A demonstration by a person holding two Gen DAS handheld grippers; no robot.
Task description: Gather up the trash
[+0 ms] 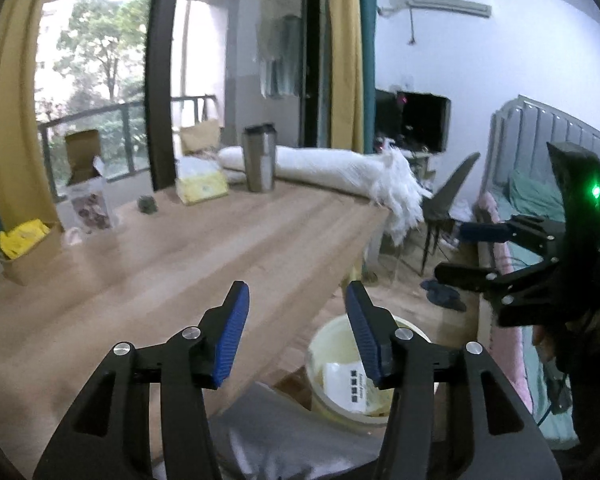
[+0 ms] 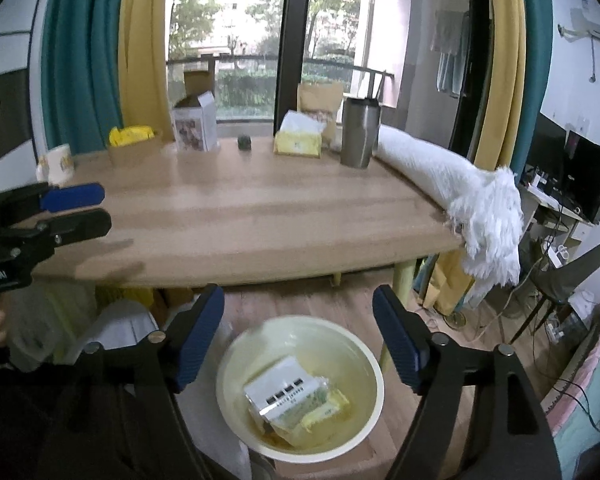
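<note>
Below the table edge (image 2: pixel 260 268), pale bin (image 2: pixel 364 356) holding white packet (image 2: pixel 278 394) and yellow wrappers (image 2: pixel 324 410), both tongs (image 1: pixel 298 332) (image 2: pixel 298 340) released, empty.

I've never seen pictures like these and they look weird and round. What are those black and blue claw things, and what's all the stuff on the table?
Those claws are grippers, tools a person holds, one in each hand. Each carries a round-eyed camera looking along its fingers, so one picture comes from the left gripper and the other from the right gripper. Both are open and hold nothing.

On the wooden table stand a steel tumbler, a yellow tissue pack, an open white carton, a cardboard box with yellow wrappers, a mug, a small dark object and a rolled white cloth.

Below, on the floor, a pale yellow bin already holds packets of trash.
</note>
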